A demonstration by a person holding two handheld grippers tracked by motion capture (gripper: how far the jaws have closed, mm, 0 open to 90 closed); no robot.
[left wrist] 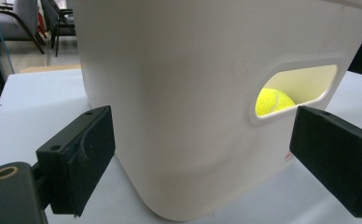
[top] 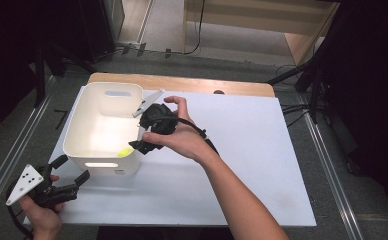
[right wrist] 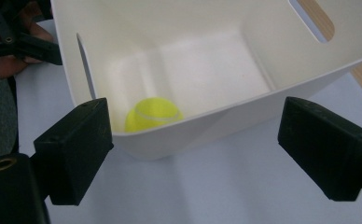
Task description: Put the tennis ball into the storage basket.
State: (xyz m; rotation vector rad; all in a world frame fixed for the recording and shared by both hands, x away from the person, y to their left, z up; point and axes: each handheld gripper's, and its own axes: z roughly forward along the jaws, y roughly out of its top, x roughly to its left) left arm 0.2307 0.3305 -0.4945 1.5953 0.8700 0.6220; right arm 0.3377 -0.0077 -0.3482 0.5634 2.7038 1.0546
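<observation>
Since the ball (right wrist: 153,114) already lies in the near corner of the bin (top: 77,125) on the surface (top: 262,150), the step in hand looks like drawing the right gripper (top: 143,145) away from the rim. Its jaws stand wide apart and hold nothing. Lift it straight up and back so the bin's wall isn't nudged. The left gripper (top: 74,181), also wide open and empty, waits just beside the bin's front wall.

wooden table (top: 182,82), white sheet (top: 252,165) covering top; white bin (top: 77,135) standing on sheet.
</observation>
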